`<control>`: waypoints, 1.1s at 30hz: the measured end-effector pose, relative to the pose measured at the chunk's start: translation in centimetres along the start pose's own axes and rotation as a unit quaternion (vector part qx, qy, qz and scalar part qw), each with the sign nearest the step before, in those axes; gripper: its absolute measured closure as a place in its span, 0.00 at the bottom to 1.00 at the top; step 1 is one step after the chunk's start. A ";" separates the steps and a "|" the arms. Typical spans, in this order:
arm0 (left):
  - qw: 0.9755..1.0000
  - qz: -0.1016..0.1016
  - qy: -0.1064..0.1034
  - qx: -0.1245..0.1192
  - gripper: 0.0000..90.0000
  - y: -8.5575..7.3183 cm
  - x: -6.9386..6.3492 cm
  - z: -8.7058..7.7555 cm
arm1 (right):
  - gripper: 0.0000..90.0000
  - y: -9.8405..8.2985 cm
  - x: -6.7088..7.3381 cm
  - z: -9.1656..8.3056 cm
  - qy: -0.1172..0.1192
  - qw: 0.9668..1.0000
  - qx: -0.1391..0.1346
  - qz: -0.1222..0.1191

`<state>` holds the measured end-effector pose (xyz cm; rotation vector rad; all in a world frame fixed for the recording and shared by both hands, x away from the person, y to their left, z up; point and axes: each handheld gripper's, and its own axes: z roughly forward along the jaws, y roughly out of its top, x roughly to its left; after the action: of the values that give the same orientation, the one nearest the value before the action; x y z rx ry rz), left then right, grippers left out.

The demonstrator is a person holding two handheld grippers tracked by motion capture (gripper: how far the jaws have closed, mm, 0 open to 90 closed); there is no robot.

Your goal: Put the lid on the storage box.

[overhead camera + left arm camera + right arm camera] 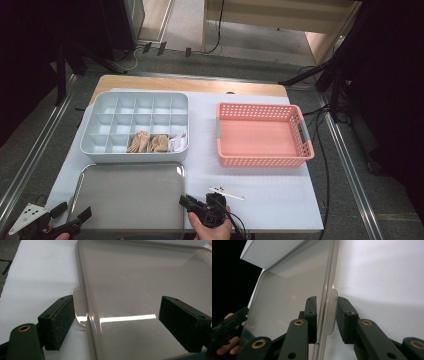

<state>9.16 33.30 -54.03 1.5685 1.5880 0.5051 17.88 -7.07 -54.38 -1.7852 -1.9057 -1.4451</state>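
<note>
The clear lid (131,195) lies flat on the counter (270,200), just before the grey divided box (135,127), its long axis going left to right between the two hands. Each short edge has a small tab. The right tongs (326,315) stand around the right tab (332,312), almost together, though I cannot tell if the pads already press. The left tongs (117,322) are wide apart over the left tab (80,307), holding nothing.
</note>
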 end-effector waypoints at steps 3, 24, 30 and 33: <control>1.000 -0.001 -0.001 -0.001 0.16 0.0 0.0 0.0 | 0.80 -0.6 0.3 0.0 -0.009 0.999 -0.020 -0.023; 1.000 -0.007 0.019 0.000 0.31 0.0 0.2 -0.2 | 0.80 -1.9 1.0 -0.6 -0.014 0.994 -0.074 -0.077; 0.999 -0.051 0.006 -0.008 0.52 0.1 1.2 -0.7 | 0.80 -1.9 1.2 -0.7 -0.015 0.994 -0.078 -0.080; 0.998 -0.061 0.003 -0.015 0.59 0.1 1.3 -1.0 | 0.81 -2.0 1.2 -0.8 -0.013 0.994 -0.079 -0.075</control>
<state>8.60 34.86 -53.68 1.4392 1.6623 0.4643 15.53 -6.49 -54.15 -1.7662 -2.0294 -1.6750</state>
